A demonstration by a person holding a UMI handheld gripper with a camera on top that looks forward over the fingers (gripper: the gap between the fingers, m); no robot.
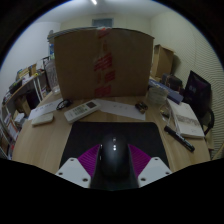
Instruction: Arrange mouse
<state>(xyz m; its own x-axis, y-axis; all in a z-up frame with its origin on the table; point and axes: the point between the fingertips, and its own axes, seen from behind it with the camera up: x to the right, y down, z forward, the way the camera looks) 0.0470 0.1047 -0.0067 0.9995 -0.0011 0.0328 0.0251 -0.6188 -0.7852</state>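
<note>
At the bottom centre the gripper (pixel 112 165) has its fingers closed against a black mouse (pixel 113 160), pink pads pressing its sides, over a dark mat (pixel 112 131). This looks like the carry step; next comes setting it down. Beyond, mid-frame, a keyboard (pixel 82 110) and a cardboard box (pixel 103 62). The mouse's underside is hidden.

Bare mat (pixel 118 128) lies ahead; beyond, a keyboard (pixel 113 109), remote (pixel 81 110) and cardboard box (pixel 103 64) block passage.
</note>
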